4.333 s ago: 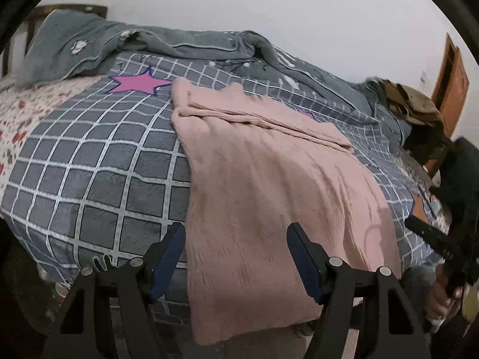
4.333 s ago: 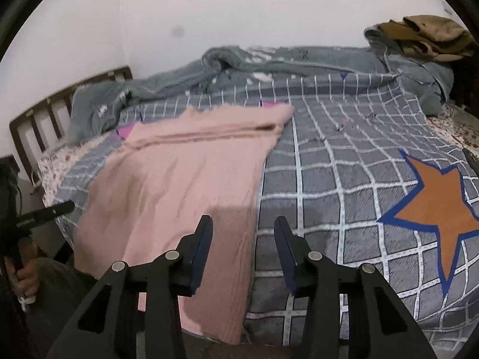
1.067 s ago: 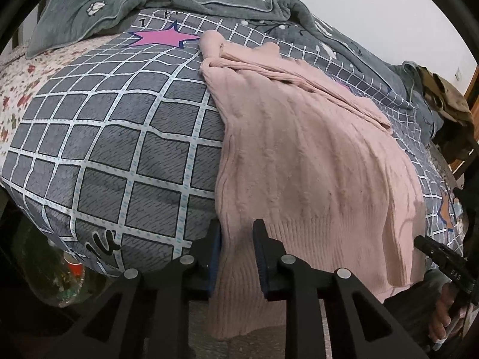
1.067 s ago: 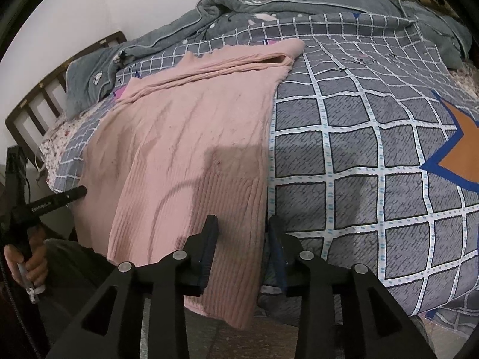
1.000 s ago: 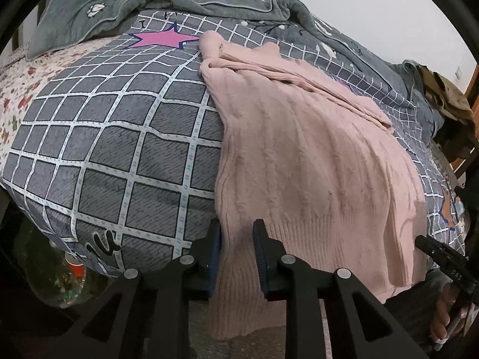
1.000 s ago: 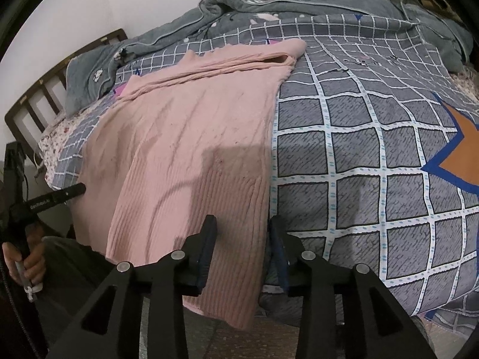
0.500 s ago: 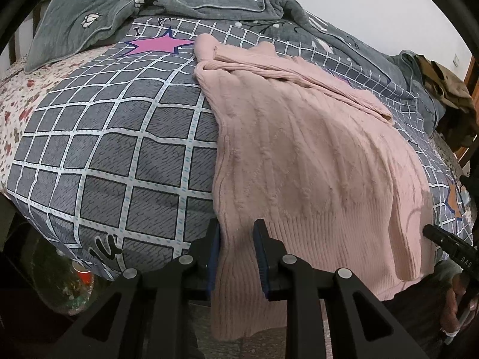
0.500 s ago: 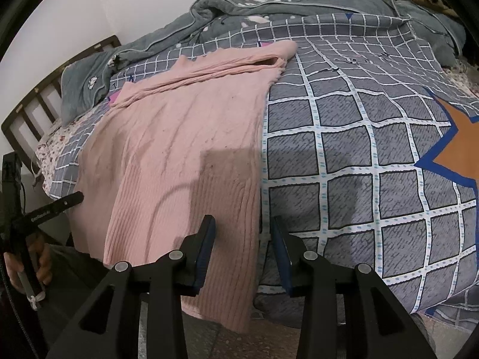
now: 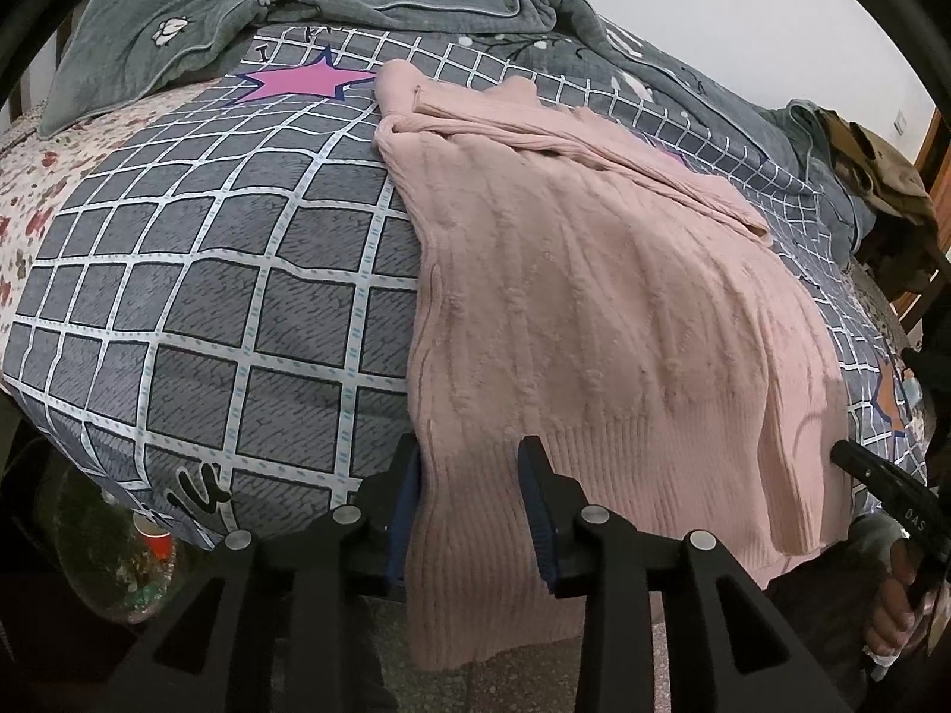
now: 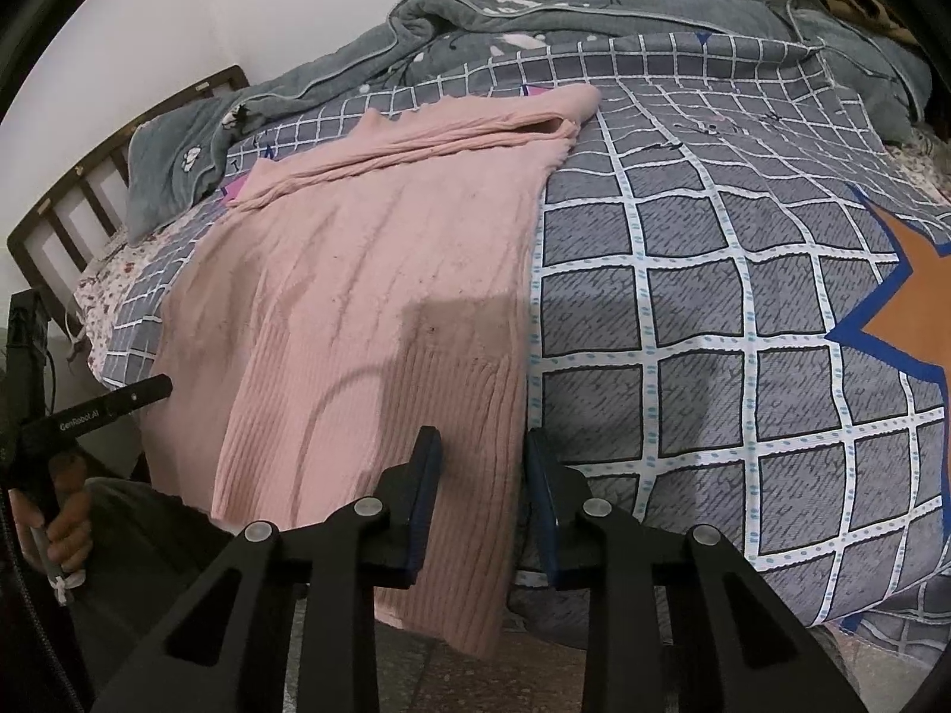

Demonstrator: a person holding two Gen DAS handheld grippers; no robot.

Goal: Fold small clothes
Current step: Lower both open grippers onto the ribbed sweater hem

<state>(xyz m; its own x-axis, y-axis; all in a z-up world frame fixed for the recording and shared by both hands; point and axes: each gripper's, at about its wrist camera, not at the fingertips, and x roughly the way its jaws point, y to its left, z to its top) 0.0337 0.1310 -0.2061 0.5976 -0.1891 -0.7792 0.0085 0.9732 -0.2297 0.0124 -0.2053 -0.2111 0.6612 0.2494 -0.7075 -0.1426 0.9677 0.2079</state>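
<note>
My left tongs (image 9: 469, 505) are opening and my right tongs (image 10: 482, 499) closing, each straddling a hem corner of the pink ribbed knit sweater (image 9: 594, 309). With neither clamped, the heavy knit may slide off the grey checked quilt (image 9: 208, 309), where it lies centre-frame, hem overhanging.

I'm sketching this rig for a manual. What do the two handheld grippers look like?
Both the left gripper and right gripper are matte black, with cut-out triangular finger arms, silver screw heads and blue pads. Seen side-on, the other unit's black bar carries small white lettering.
</note>
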